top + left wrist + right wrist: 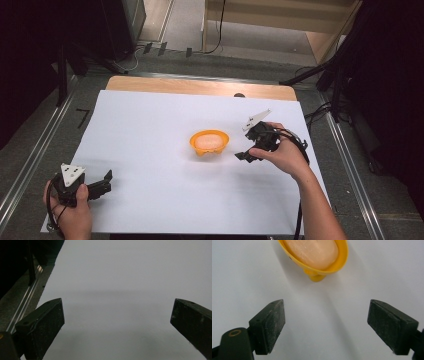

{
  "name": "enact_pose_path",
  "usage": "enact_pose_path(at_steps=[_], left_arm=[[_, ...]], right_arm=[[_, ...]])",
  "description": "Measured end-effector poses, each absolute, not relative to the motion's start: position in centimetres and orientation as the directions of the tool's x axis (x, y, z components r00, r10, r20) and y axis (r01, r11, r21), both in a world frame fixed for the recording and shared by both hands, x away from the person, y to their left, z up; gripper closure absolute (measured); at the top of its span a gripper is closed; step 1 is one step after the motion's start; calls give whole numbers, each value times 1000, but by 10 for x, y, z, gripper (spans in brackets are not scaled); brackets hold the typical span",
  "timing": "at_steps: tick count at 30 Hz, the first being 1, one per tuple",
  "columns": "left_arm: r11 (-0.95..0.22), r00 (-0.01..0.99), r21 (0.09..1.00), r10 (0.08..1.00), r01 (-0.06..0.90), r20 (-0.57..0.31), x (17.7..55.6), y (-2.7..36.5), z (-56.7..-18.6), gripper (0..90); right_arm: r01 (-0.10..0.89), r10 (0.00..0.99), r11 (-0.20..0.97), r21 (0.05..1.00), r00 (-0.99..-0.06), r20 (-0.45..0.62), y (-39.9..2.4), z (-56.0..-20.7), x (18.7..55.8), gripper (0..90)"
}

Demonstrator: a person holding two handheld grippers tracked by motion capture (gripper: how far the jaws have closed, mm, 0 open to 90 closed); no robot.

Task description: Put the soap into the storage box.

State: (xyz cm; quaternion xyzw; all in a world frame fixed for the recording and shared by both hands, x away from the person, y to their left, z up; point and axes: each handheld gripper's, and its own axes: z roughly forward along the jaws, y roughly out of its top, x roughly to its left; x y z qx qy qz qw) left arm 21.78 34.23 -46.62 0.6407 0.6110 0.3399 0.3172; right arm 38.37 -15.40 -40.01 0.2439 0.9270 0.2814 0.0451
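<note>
Right gripper, jaws spread and empty, sits just beside the yellow dish holding soap, dead ahead; left gripper released, well apart.

The right gripper view's top edge crops the yellow dish.

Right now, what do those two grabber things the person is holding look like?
Both are black. The left gripper and the right gripper each carry a pale grey three-cornered plate with small dark dots on top. Each has two chunky black jaws with flat, dusty-looking inner faces and a brass-coloured ring at the base of one. Black cables trail from both. The person's forearms are bare, with no sleeves in sight.
</note>
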Motion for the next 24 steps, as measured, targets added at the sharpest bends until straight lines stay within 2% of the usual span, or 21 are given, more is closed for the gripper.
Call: enact_pose_path(at_steps=[8,24], left_arm=[[-54,24,822,999,567,49,218,342,-466,0],[-57,23,823,998,565,53,218,342,-467,0]], right_arm=[[506,570,645,573,-818,79,-185,-407,375,142],[556,664,578,597,-746,53,-234,-428,347,140]])
